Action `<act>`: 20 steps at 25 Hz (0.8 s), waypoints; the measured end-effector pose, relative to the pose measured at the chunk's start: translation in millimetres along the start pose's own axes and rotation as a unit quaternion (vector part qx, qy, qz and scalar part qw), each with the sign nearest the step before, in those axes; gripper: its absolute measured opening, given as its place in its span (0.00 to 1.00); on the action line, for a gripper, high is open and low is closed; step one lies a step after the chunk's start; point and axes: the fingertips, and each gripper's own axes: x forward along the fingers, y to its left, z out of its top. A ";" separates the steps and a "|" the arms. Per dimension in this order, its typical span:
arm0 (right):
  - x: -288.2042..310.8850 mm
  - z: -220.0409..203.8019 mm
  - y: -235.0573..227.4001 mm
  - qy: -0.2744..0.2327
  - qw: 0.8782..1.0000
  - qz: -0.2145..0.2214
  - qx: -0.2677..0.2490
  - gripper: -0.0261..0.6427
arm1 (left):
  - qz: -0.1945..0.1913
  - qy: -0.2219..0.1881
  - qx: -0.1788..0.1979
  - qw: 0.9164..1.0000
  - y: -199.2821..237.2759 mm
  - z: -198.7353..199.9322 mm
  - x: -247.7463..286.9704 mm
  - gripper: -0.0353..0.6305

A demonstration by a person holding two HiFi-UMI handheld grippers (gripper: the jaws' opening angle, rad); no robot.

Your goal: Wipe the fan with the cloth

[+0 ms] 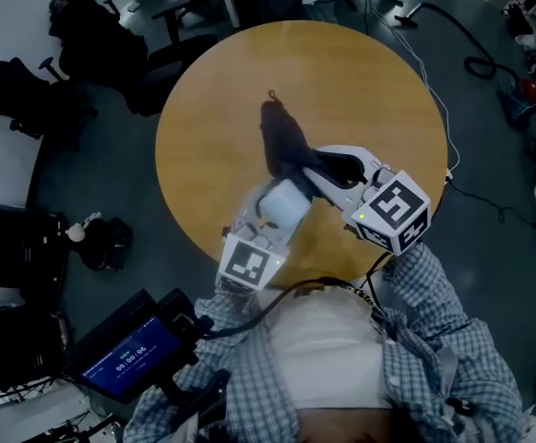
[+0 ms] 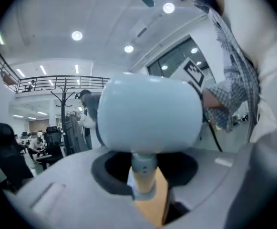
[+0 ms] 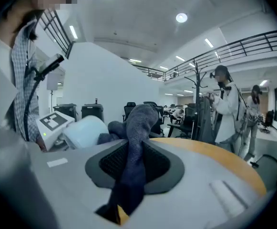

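Observation:
A small pale blue fan (image 1: pixel 286 205) is lifted above the round wooden table (image 1: pixel 212 109), near its front edge. My left gripper (image 1: pixel 273 225) is shut on the fan's thin stem (image 2: pixel 143 168), and the rounded head (image 2: pixel 150 113) fills the left gripper view. My right gripper (image 1: pixel 330 170) is shut on a dark blue cloth (image 3: pixel 134 147), which bunches up between its jaws and hangs down in front. In the right gripper view the cloth's far end lies right beside the fan (image 3: pixel 83 132). The dark cloth (image 1: pixel 286 146) also spreads out over the table beyond both grippers.
Black office chairs (image 1: pixel 37 90) stand on the floor at the left, cables (image 1: pixel 475 53) run at the right. A small screen device (image 1: pixel 129 353) sits at the person's lower left. Two people (image 3: pixel 226 106) stand by a coat rack beyond the table.

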 end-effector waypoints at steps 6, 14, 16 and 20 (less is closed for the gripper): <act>19.3 -80.5 -24.6 0.050 0.994 -0.041 0.086 0.17 | -0.002 -0.012 -0.033 0.999 -0.8 8.1 -6.7 0.26; -20.9 -79.6 -36.0 0.014 0.989 -0.083 0.124 0.17 | 0.009 -0.005 -0.059 0.998 9.4 -0.5 -11.8 0.26; -38.1 -29.6 -18.6 -0.055 0.991 -0.062 0.108 0.17 | 0.013 -0.004 -0.057 0.998 12.8 -1.5 -13.2 0.26; -55.5 51.7 45.3 -0.147 0.987 0.045 0.035 0.17 | 0.015 -0.003 -0.059 0.998 16.9 1.5 -13.9 0.26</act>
